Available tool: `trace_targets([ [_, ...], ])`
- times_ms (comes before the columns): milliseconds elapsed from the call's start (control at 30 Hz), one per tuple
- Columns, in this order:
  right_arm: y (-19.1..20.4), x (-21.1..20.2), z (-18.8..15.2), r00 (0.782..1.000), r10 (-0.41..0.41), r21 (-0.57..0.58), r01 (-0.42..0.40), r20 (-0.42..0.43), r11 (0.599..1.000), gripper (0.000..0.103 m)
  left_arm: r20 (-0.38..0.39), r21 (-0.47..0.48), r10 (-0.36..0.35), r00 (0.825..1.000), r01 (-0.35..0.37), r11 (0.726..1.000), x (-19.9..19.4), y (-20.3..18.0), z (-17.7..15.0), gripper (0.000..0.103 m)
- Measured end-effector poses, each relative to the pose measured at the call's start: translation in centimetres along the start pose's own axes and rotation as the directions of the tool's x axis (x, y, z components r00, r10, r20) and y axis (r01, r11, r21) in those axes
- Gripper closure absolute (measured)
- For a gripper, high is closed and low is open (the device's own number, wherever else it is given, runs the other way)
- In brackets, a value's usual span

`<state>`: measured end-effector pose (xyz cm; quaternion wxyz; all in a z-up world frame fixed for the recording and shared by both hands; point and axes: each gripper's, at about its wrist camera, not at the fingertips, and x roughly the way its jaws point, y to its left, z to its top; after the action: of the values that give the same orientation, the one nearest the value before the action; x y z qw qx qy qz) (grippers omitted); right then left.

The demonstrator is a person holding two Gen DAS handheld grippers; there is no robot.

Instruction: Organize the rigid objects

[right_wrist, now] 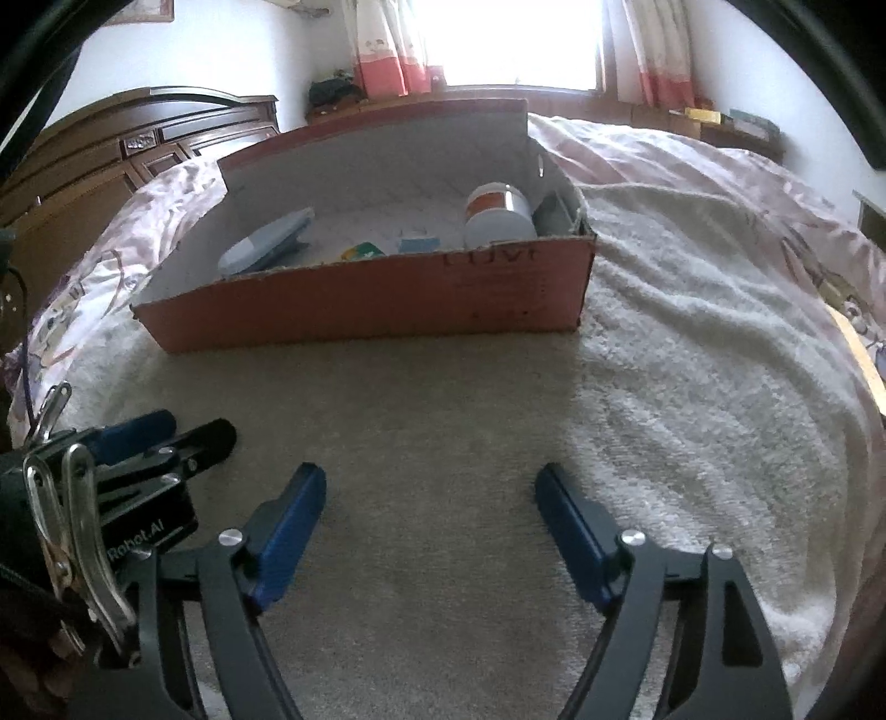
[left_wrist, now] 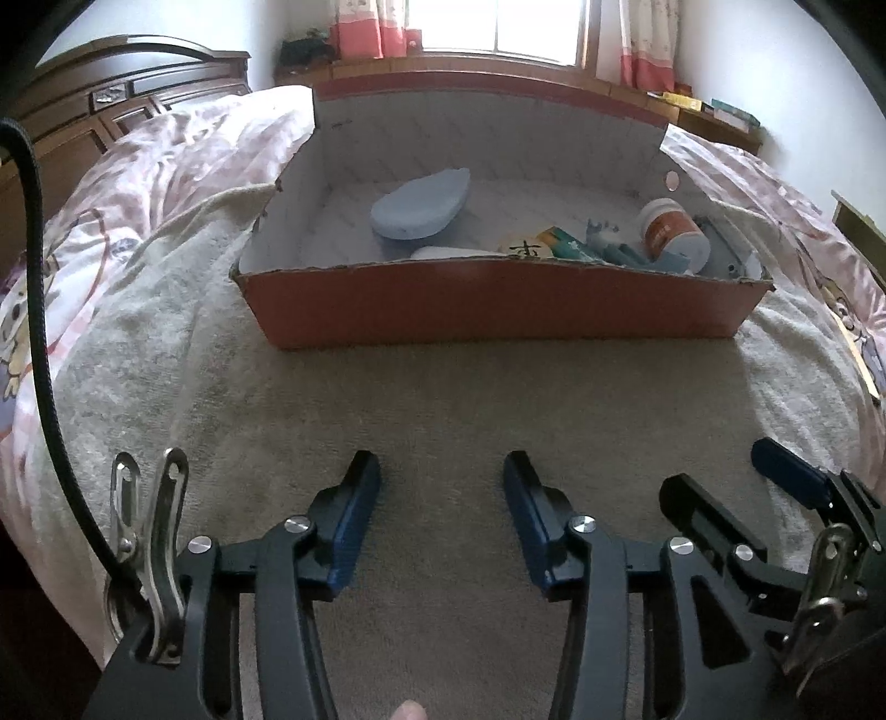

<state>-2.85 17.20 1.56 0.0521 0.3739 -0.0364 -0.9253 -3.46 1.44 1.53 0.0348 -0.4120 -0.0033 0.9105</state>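
Both tongs are seen low over a pale towel [left_wrist: 443, 399] spread on a bed covered by a pink printed quilt [left_wrist: 183, 160]. The left tongs [left_wrist: 442, 471] are parted, with nothing between the blue pads; only towel is seen in the gap. The right tongs [right_wrist: 431, 479] are spread wider, likewise empty, and are also glimpsed at the lower right edge of the left wrist view. An open cardboard box [left_wrist: 498, 307], reddish-brown outside and white inside, is set on the towel ahead of both tongs, well apart from them. Inside the box, a light blue oblong case [left_wrist: 421, 204] is lying toward the left, tilted against the floor of the box. Toward the right side a white jar with an orange label [left_wrist: 673, 230] is lying on its side, beside a green and yellow packet [left_wrist: 565, 242] and a flat white item with dark lettering [left_wrist: 523, 248]; further small blue-and-white items are crowded there and cannot be told apart. A dark wooden headboard [left_wrist: 111, 99] is noted at the left, and a bright window with pink-hemmed curtains [left_wrist: 360, 33] behind the box. No loose objects are seen on the towel between the tongs and the box.
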Motion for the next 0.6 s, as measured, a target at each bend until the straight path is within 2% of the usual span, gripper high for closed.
trace_targets([
  [100,0.0,-0.1,0.0,1.000,-0.011,0.005,0.011,0.007,1.000,0.020,0.008,-0.006,0.001,1.000,-0.001,1.000,0.1,0.1,-0.1,0.050],
  [167,-0.3,-0.1,-0.1,0.999,-0.047,0.023,0.047,0.012,0.999,0.009,0.013,-0.012,0.002,1.000,-0.002,1.000,0.0,0.3,-0.1,0.047],
  [233,-0.8,0.0,-0.2,0.998,-0.059,0.050,0.058,0.010,0.997,0.005,0.018,-0.018,-0.010,1.000,0.010,1.000,0.0,0.4,-0.2,0.045],
  [600,-1.1,0.2,-0.2,0.998,-0.059,0.052,0.058,0.008,0.997,0.004,0.024,-0.016,-0.002,1.000,0.002,1.000,0.1,0.3,-0.3,0.044],
])
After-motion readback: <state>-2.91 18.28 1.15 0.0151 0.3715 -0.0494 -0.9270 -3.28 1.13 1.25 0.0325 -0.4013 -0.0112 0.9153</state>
